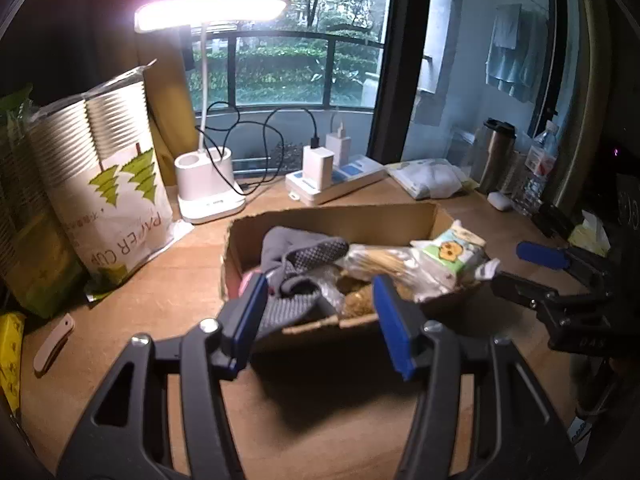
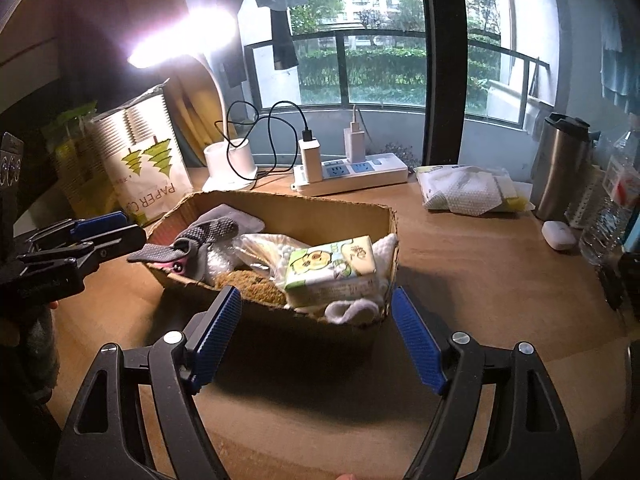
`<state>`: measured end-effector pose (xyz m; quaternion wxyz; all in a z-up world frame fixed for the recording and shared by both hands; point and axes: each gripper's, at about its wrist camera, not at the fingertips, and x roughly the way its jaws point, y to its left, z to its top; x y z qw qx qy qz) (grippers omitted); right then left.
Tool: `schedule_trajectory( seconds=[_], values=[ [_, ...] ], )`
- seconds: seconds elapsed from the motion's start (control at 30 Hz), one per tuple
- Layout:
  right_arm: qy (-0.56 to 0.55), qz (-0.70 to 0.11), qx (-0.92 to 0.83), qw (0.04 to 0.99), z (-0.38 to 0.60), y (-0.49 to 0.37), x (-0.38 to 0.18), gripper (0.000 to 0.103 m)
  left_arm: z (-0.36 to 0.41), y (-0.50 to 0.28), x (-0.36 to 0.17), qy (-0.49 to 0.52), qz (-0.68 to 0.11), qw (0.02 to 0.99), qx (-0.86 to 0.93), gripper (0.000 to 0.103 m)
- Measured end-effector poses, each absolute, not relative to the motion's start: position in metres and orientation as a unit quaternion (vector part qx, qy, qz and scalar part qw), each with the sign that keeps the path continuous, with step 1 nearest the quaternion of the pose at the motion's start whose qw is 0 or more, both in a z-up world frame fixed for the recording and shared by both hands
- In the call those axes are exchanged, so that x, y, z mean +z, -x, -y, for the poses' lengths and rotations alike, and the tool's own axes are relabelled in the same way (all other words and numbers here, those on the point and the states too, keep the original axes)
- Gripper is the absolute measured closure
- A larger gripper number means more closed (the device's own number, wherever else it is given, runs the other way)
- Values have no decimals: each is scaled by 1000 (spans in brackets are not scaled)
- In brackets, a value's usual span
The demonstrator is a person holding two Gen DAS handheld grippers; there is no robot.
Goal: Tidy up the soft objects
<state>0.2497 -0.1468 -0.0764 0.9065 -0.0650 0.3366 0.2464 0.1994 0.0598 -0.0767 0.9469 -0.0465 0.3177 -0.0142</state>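
A shallow cardboard box (image 1: 340, 216) (image 2: 300, 208) sits mid-desk, filled with soft things. In it lie a grey dotted sock (image 1: 304, 256) (image 2: 208, 232), a tissue pack with a cartoon print (image 1: 452, 256) (image 2: 332, 268), a clear plastic bag (image 1: 380, 264), a brown scrubber (image 2: 256, 284) and a white sock (image 2: 352, 308). My left gripper (image 1: 320, 312) hangs open just before the box's near left edge, with nothing between its pads. My right gripper (image 2: 316, 304) stands open before the near right corner, also holding nothing. Each gripper shows at the edge of the other's view.
A paper-cup pack (image 1: 112, 188), a lit desk lamp (image 1: 208, 184) and a power strip with chargers (image 1: 340, 184) line the back. At the right stand a wipes pack (image 2: 464, 192), a steel flask (image 2: 560, 164), a water bottle (image 2: 612, 208) and an earbud case (image 2: 558, 234).
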Motion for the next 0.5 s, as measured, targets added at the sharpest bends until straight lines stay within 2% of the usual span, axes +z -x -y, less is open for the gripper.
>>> schedule_trajectory(
  seconds=[0.5],
  values=[
    [75,-335,244,907,152,-206,-78,22,-50,-153,-86,48,-317,947,-23,46]
  ],
)
